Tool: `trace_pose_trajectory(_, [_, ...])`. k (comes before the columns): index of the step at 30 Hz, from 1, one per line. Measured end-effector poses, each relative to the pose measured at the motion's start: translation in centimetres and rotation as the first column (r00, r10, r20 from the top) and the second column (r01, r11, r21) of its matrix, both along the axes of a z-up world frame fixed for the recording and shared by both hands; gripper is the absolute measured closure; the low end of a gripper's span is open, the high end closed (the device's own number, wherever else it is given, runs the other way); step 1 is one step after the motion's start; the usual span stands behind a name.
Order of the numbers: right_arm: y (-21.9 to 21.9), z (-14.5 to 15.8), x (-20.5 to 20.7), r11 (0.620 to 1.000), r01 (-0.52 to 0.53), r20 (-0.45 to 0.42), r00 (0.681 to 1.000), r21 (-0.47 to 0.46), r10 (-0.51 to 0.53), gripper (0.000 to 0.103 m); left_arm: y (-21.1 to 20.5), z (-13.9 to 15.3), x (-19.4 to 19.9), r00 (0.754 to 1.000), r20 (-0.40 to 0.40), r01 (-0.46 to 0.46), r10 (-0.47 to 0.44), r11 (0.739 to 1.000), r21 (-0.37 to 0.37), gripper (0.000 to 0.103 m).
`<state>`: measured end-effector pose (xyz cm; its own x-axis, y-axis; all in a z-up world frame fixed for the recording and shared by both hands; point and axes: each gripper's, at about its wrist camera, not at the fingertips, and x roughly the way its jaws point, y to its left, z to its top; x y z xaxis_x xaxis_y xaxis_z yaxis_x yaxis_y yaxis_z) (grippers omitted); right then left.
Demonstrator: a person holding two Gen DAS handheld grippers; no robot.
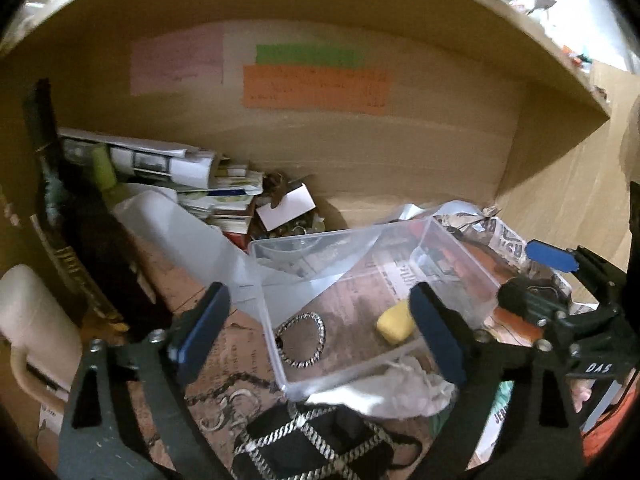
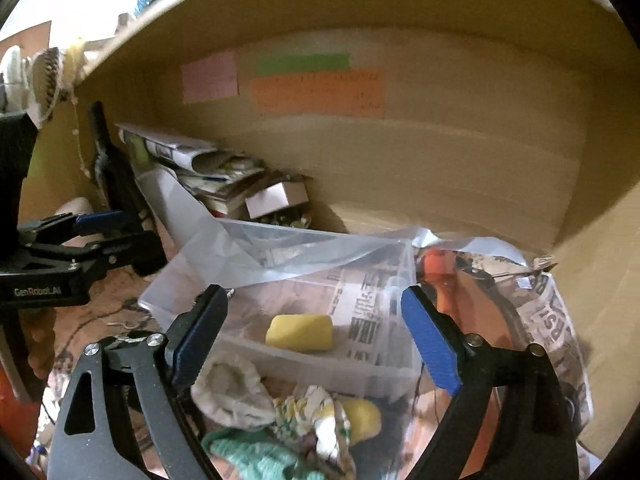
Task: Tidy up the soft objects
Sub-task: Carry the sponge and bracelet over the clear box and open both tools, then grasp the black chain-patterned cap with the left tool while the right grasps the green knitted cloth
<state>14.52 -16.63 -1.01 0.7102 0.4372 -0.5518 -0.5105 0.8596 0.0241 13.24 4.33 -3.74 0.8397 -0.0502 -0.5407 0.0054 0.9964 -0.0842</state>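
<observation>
Inside clear box, yellow sponge, braided ring

Open clear box, paper stack behind

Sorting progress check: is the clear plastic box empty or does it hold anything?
Not empty: the clear plastic box holds a yellow sponge-like block and a black-and-white braided ring on its floor.

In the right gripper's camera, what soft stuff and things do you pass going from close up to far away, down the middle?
Green knitted cloth → floral patterned rag → yellow sponge block inside the clear plastic box → orange paper note on the cardboard back wall.
</observation>
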Motion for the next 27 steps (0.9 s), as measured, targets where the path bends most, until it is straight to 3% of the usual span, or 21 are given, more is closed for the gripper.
trace_pose_trajectory(4, [-0.8,-0.1,-1.7,1.000,0.008,0.011,1.000,0.017,-0.008,0.015,0.6,-0.6,-2.0,1.000,-0.011,-0.006,0.006,1.000,-0.003,0.002])
trace_pose_trajectory(18, [-3.2,-4.8,-5.6,0.998,0.064,-0.108,0.992,0.020,-0.061,0.016,0.7,-8.1,-5.0,0.980,-0.201,-0.002,0.001,1.000,-0.009,0.002])
trace_pose_trajectory(25, [-3.7,-6.7,-5.6,0.996,0.072,-0.203,0.977,0.046,-0.061,0.045,0.3,-10.0,-5.3,0.977,-0.213,-0.007,0.004,1.000,-0.011,0.002])
trace_pose_trajectory(27, [-3.6,-7.1,-5.5,0.996,0.071,-0.216,0.975,0.047,-0.059,0.051,0.2,-10.1,-5.3,0.981,-0.196,0.000,-0.002,1.000,-0.010,0.009])
